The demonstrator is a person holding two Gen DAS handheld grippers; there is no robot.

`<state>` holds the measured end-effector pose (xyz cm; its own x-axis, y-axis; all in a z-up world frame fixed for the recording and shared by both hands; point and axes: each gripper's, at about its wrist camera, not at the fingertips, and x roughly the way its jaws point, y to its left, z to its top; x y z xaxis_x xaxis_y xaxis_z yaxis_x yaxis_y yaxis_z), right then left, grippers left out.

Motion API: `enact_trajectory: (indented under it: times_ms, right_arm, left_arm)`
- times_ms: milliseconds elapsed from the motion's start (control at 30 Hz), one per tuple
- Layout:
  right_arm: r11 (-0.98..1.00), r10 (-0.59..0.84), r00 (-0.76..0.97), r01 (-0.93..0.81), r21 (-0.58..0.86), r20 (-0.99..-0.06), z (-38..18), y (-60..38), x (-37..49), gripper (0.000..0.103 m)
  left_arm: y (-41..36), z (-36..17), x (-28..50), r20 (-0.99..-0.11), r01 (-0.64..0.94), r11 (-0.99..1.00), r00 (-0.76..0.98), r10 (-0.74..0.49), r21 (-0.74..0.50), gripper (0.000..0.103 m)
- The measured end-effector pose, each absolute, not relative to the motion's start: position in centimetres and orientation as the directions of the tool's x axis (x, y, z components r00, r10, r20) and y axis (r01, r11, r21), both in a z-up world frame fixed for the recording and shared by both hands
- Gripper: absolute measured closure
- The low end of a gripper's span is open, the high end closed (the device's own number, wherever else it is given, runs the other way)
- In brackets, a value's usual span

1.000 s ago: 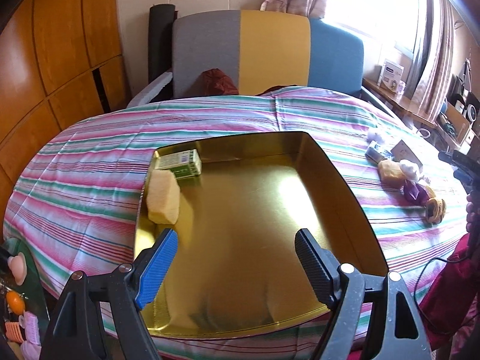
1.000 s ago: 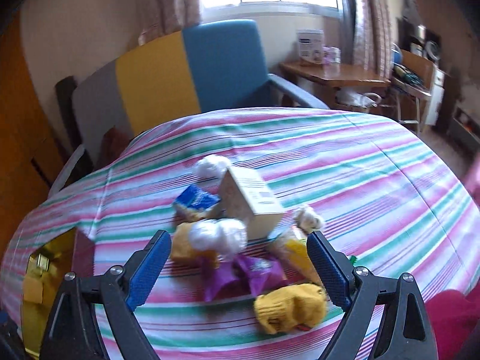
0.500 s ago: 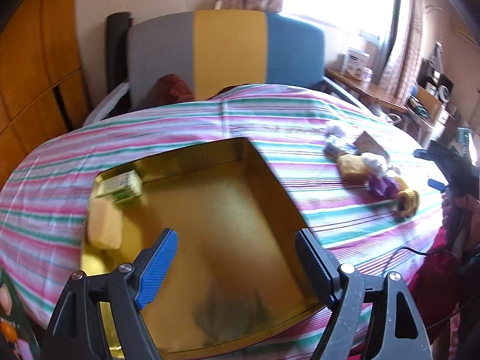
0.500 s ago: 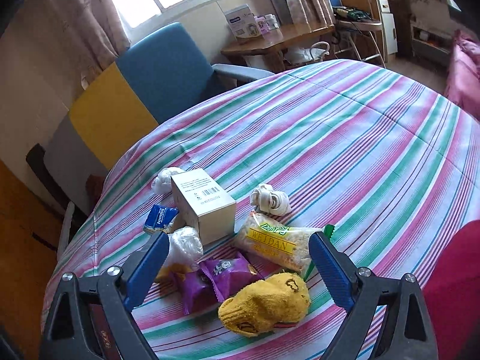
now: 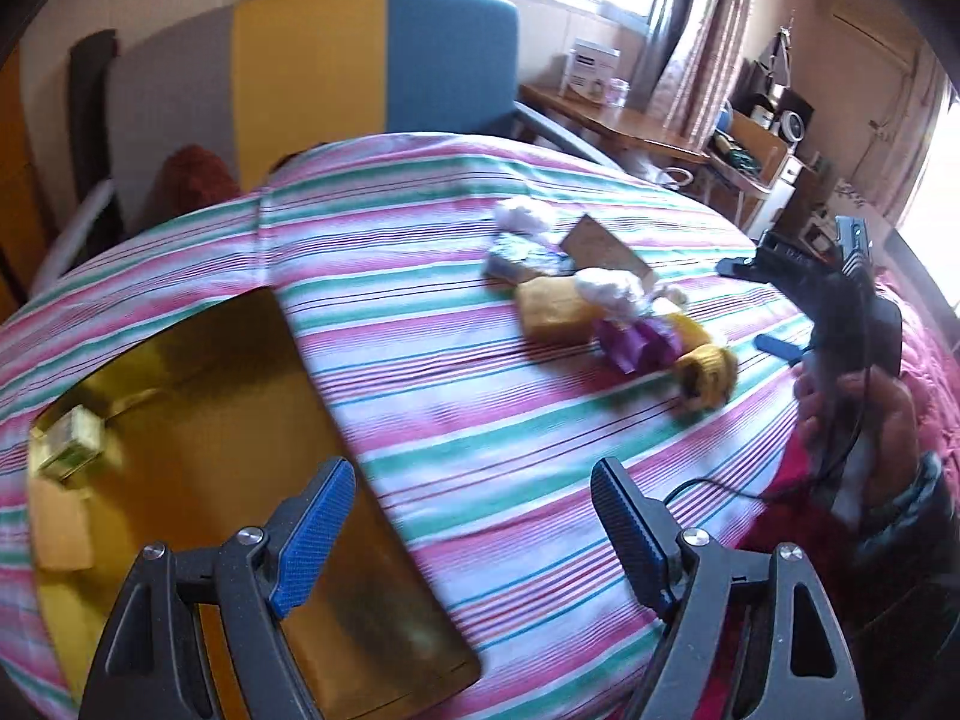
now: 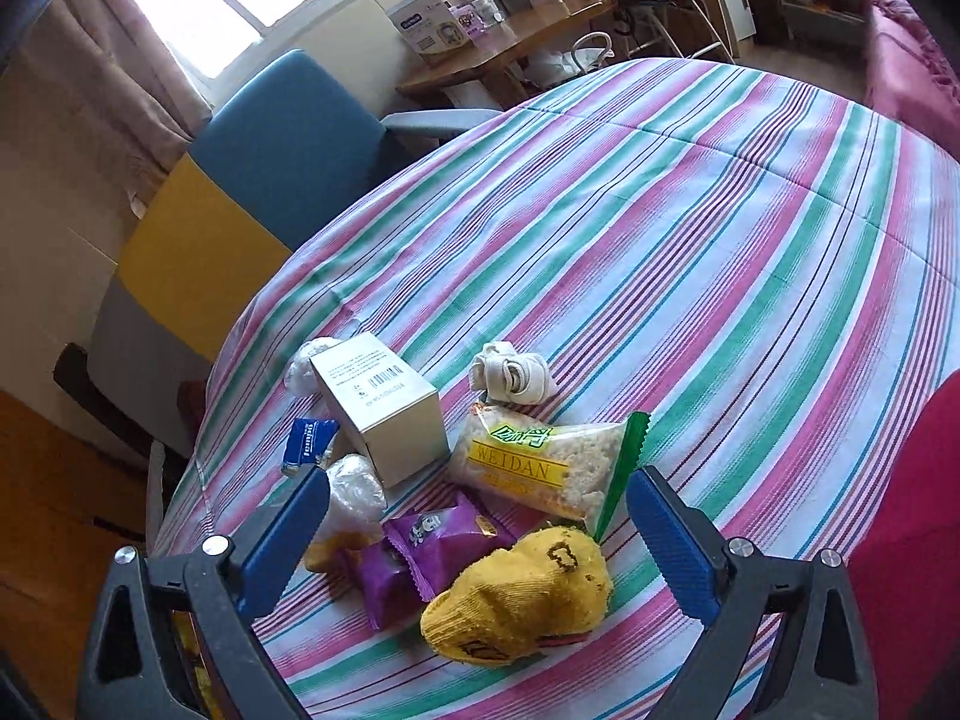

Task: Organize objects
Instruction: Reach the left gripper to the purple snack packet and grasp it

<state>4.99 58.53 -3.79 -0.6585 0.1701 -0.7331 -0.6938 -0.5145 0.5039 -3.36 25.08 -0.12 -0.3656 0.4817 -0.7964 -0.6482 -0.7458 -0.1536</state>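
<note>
Left wrist view showed the gold tray (image 5: 198, 420) at the near left of the striped table (image 5: 456, 420), holding only two things: a small green box (image 5: 69, 441) and a pale yellow block (image 5: 57, 531), though blur made both hard to name for sure. The left gripper (image 5: 465, 516) hung over the tray's right edge with its jaws wide apart and nothing between them.

The rest of the job lay well apart to the right, in one heap: a white box (image 6: 381, 414), a rice snack packet (image 6: 540, 465), purple packets (image 6: 420, 546), a yellow sock (image 6: 522, 594), a rolled white sock (image 6: 510, 375), a blue packet (image 6: 309, 444) and a clear wrapped lump (image 6: 354, 489). The right gripper (image 6: 474, 546) hovered just above the yellow sock and purple packets, its jaws opening, gripping nothing. By my reckoning most of the sorting was not yet done, with the yellow sock the likely next pick.
</note>
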Motion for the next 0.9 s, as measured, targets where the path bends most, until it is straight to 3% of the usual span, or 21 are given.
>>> enact_trajectory:
  times_ms: [133, 300, 767, 900]
  right_arm:
    - [-0.505, 0.158, -0.674, -0.684, 0.527, -0.722, -3.8, 58.9, 5.1, 0.003]
    - [-0.504, 0.139, -0.686, -0.670, 0.545, -0.714, -3.9, 58.9, 5.1, 0.002]
    - [-0.522, 0.076, -0.700, -0.635, 0.570, -0.710, -4.2, 58.8, 4.0, 0.002]
    - [-0.528, 0.070, -0.700, -0.630, 0.569, -0.711, -4.3, 58.8, 4.0, 0.002]
  left_arm:
    - [28.3, -1.0, -4.5, -0.820, -0.662, -0.726, -0.303, 0.485, -0.185, 0.022]
    - [32.4, -3.1, -6.0, -0.842, -0.669, -0.693, -0.185, 0.506, -0.270, 0.030]
    - [42.4, -7.7, -9.1, -0.825, -0.657, -0.669, -0.125, 0.551, -0.347, 0.035]
    - [44.3, -9.2, -9.5, -0.837, -0.655, -0.673, -0.112, 0.536, -0.344, 0.047]
